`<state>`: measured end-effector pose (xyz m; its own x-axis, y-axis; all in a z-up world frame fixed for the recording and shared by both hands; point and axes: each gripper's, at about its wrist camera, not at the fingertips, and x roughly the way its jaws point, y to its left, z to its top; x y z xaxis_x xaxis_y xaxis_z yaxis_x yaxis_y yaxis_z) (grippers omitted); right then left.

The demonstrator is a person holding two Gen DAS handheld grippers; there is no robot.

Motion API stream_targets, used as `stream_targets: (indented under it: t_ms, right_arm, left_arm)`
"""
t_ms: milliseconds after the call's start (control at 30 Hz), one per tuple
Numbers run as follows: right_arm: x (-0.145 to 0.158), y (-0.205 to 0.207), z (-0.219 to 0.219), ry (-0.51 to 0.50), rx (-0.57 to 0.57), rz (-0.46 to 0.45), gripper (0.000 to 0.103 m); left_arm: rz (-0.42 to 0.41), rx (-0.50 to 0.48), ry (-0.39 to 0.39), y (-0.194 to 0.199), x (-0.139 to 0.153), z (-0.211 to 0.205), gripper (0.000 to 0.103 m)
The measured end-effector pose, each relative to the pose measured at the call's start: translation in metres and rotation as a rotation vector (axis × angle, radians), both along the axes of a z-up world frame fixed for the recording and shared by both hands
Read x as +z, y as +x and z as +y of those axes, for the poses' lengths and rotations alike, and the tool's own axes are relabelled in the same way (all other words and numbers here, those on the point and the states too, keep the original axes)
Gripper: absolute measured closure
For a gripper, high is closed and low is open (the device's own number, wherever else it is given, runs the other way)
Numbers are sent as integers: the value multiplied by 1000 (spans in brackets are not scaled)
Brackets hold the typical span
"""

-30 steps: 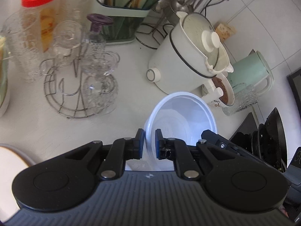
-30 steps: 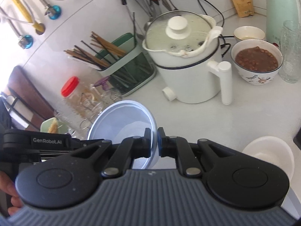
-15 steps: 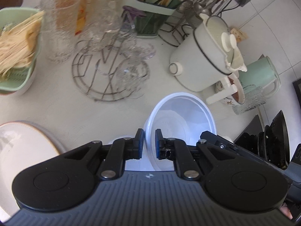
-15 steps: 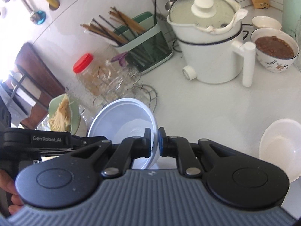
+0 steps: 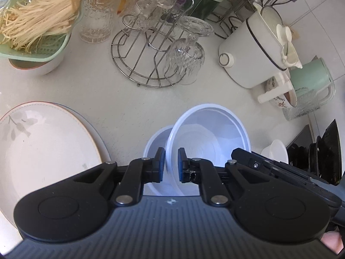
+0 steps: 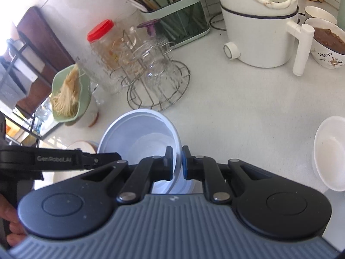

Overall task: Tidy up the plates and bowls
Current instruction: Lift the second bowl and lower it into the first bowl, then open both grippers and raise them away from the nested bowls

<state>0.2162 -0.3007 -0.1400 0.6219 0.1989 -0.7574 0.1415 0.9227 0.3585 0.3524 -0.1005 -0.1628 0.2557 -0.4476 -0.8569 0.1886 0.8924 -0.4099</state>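
Observation:
Both grippers hold one white plastic bowl by opposite sides of its rim, above the counter. My left gripper is shut on its near rim. My right gripper is shut on the bowl's right rim. A second white bowl sits just under and left of the held one. A large white plate with an orange rim lies at lower left. Another white bowl sits on the counter at right, also in the left wrist view.
A wire glass rack with upturned glasses stands ahead. A green colander of noodles is at far left. A white electric pot, a bowl of beans, a green kettle and a utensil holder stand at the back.
Both grippers have carried the bowl leftward and lower over the counter. The plate, the second bowl under it and the noodle colander have come into view.

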Motion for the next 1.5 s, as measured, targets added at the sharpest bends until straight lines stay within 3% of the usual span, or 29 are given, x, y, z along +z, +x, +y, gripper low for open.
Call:
stream_targets:
  t_ms: [300, 433, 567, 833, 1000, 1133, 1500]
  right_arm:
    - [-10, 0, 0, 30, -28, 35, 90]
    - [-6, 0, -1, 14, -58, 29, 71]
    - [5, -4, -3, -1, -77, -23, 70]
    - [25, -13, -12, -41, -140, -97, 70]
    - [29, -20, -20, -58, -192, -119, 70]
    - [36, -24, -22, -134, -214, -142, 70]
    - [39, -44, -53, -149, -349, -152, 70]
  left_arm:
    - [20, 2, -8, 1, -2, 8, 89]
    - [-18, 12, 9, 2, 8, 12, 89]
    - [-74, 4, 30, 3, 22, 12, 89]
    - [-171, -76, 33, 3, 49, -7, 89]
    - [-197, -136, 28, 4, 55, -24, 89]
    - [-207, -196, 24, 7, 56, -39, 89]
    - [-242, -340, 12, 15, 62, -90, 89]
